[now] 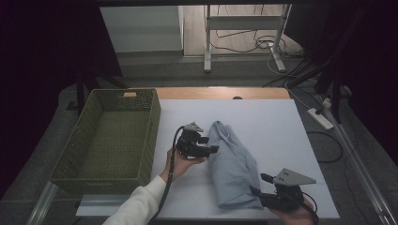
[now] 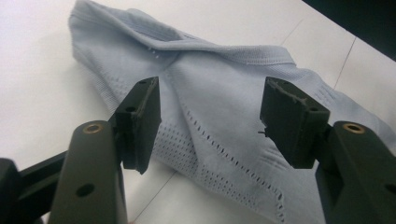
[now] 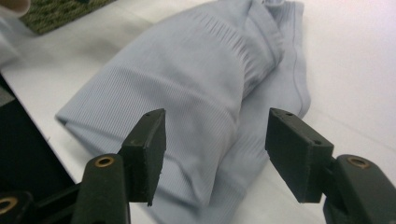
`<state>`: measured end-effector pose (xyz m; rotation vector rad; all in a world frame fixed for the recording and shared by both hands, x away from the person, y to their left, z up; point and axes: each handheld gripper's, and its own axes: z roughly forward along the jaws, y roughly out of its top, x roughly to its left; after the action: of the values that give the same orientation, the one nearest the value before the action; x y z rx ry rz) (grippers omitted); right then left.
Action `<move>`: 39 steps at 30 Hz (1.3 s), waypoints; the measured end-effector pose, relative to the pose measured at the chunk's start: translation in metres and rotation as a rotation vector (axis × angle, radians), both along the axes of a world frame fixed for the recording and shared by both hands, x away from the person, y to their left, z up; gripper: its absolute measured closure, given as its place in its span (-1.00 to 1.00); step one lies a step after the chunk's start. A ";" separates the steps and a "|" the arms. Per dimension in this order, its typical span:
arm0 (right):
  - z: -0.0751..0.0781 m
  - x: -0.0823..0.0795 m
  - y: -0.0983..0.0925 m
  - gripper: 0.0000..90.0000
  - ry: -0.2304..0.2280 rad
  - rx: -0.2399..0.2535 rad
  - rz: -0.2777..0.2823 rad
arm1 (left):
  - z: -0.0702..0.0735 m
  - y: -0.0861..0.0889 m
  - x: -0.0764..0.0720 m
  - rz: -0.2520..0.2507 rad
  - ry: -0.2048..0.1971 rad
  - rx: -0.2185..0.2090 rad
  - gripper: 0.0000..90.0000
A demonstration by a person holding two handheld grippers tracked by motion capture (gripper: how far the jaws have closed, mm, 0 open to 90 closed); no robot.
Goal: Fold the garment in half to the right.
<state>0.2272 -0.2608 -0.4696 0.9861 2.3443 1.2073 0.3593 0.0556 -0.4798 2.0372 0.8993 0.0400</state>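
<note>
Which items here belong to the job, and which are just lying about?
In the job:
- folded light-blue knit garment
- left hand-held gripper, jaws open beside it
- right hand-held gripper, jaws open at its near end

Lying about:
- green woven basket
- power strip on the floor
- metal stand

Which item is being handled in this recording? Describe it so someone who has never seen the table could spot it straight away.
Start at the white table top, to the right of the green woven basket. Lying folded lengthwise between the left hand-held gripper and the right hand-held gripper is a pale blue knitted garment. It is the one soft thing on the table, with ribbing and rows of small holes in its knit.
</note>
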 end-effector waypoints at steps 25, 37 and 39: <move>-0.002 0.069 0.035 -0.10 0.026 0.009 -0.015 | -0.004 0.027 -0.026 0.027 -0.004 0.021 -0.18; -0.002 0.068 0.041 -0.10 0.008 -0.020 -0.002 | -0.002 0.034 -0.033 0.036 -0.015 -0.007 -0.20; -0.003 0.067 0.041 -0.10 0.010 -0.027 0.003 | -0.001 0.035 -0.034 0.033 -0.016 -0.001 -0.21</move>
<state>0.2938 -0.2200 -0.4722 0.9831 2.3644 1.1708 0.3251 0.0904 -0.4811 2.0181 0.9228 0.0742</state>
